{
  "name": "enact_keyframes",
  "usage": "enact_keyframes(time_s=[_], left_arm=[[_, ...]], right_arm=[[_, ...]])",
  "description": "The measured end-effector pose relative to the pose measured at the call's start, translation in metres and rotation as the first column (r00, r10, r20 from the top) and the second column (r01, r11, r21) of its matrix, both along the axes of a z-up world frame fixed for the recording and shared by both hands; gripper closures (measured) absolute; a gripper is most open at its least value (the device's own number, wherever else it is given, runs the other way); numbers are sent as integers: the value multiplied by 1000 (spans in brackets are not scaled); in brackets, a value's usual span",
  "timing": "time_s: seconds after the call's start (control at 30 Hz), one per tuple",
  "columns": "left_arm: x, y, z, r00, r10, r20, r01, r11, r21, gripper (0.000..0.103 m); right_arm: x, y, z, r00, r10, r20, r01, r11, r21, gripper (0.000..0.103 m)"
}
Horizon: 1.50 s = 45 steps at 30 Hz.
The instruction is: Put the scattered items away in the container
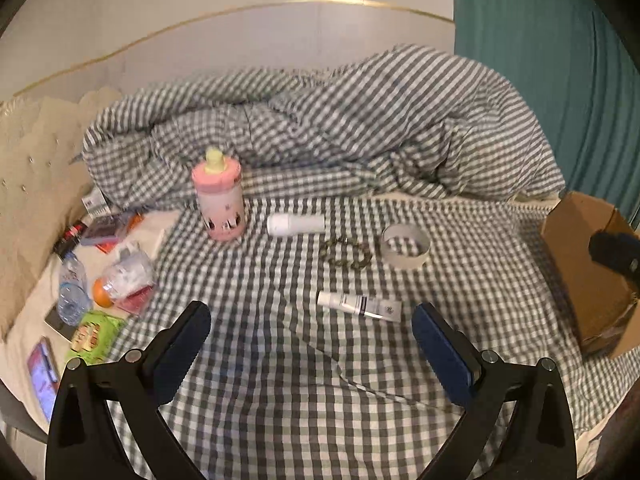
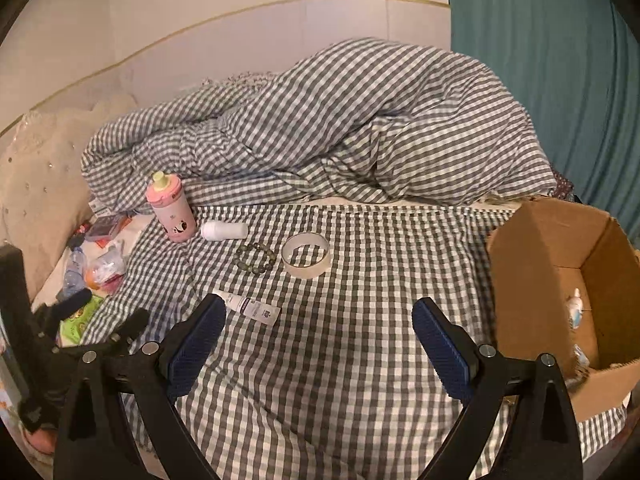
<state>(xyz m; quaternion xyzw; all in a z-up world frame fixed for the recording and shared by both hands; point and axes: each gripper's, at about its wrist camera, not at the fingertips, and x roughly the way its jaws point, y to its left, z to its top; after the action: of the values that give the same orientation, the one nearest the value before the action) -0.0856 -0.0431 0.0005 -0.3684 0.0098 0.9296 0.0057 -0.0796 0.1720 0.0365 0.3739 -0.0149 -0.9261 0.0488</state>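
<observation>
On the checked bedsheet stand a pink bottle (image 1: 219, 200) (image 2: 172, 208), upright, and beside it lie a white bottle (image 1: 295, 224) (image 2: 224, 231), a bead bracelet (image 1: 347, 254) (image 2: 255, 256), a tape roll (image 1: 405, 246) (image 2: 306, 254) and a white tube (image 1: 359, 305) (image 2: 252, 309). A cardboard box (image 1: 580, 272) (image 2: 536, 264) sits at the right with small items inside. My left gripper (image 1: 312, 344) is open and empty, just short of the tube. My right gripper (image 2: 320, 336) is open and empty, right of the tube. The left gripper also shows at the left of the right wrist view (image 2: 104, 312).
A rumpled checked duvet (image 1: 340, 128) (image 2: 340, 132) is heaped behind the items. Clutter lies at the left by the headboard: a water bottle (image 1: 72, 292), an orange (image 1: 102, 293), a green packet (image 1: 93, 334), a phone (image 1: 42, 376). A teal curtain (image 2: 540, 80) hangs at the right.
</observation>
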Motion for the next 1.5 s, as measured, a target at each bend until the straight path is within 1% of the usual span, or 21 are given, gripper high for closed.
enact_keyframes(time_s=[0.13,0.2,0.33,0.47,0.6,0.7,0.73,0.8,0.83,0.9,0.97,1.0,1.03,1.07,1.13,1.23,1.33,1.4,1.43,1.47,1.5], left_arm=[[-27,0,-36,997,-4,76,2,999,32,0],[-42,2,-54,995,7,102,-11,999,40,0],[-75,6,-88,984,19,175,-34,996,82,0],[-102,13,-114,975,15,221,-43,991,123,0],[-123,22,-133,970,-3,242,-33,989,144,0],[-139,25,-146,964,13,267,-55,987,150,0],[-145,24,-151,960,22,278,-67,986,153,2],[-153,23,-160,952,38,302,-90,983,160,8],[-156,21,-165,948,59,312,-111,982,150,14],[-156,22,-167,951,80,298,-120,986,115,26],[-153,21,-163,959,92,269,-119,989,86,63],[-152,17,-161,960,97,264,-126,988,93,66],[-152,12,-160,958,97,269,-132,985,113,73],[-151,4,-159,957,96,275,-141,979,149,76],[-148,-8,-156,954,104,280,-158,971,178,78],[-146,-13,-151,955,108,277,-160,972,172,79],[-143,-14,-147,956,96,277,-149,973,179,83],[-142,-11,-144,958,85,272,-136,975,174,86],[-142,-10,-143,959,85,272,-135,976,169,99],[-142,-9,-143,958,82,276,-132,977,168,103],[-142,-8,-142,957,80,278,-131,977,169,103]], right_arm=[[-30,-8,-20,999,3,36,-4,1000,9,8],[-50,-10,-36,998,5,65,-7,1000,20,8],[-83,-10,-62,993,8,115,-12,1000,29,8],[-117,-11,-87,989,15,150,-21,999,37,8],[-147,-12,-110,983,25,184,-30,999,29,8],[-168,-14,-126,978,32,207,-41,998,40,8],[-174,-16,-129,977,37,211,-47,998,43,8],[-186,-20,-137,975,46,217,-58,997,50,8],[-190,-21,-140,974,48,220,-61,997,54,8],[-200,-26,-149,972,51,227,-68,995,66,8],[-208,-30,-156,970,56,236,-73,995,65,9],[-212,-32,-161,968,58,245,-75,995,62,9],[-214,-34,-164,967,58,249,-75,995,61,9],[-217,-36,-167,965,61,254,-79,995,61,9],[-219,-41,-172,963,69,259,-89,994,68,8],[-222,-48,-183,959,69,274,-98,991,93,8],[-226,-54,-193,949,88,302,-119,989,85,8],[-230,-60,-199,949,77,307,-117,986,116,8],[-233,-62,-201,951,67,301,-112,984,135,8],[-237,-64,-205,953,53,298,-104,982,157,8],[-241,-64,-209,952,47,303,-101,981,165,9]])
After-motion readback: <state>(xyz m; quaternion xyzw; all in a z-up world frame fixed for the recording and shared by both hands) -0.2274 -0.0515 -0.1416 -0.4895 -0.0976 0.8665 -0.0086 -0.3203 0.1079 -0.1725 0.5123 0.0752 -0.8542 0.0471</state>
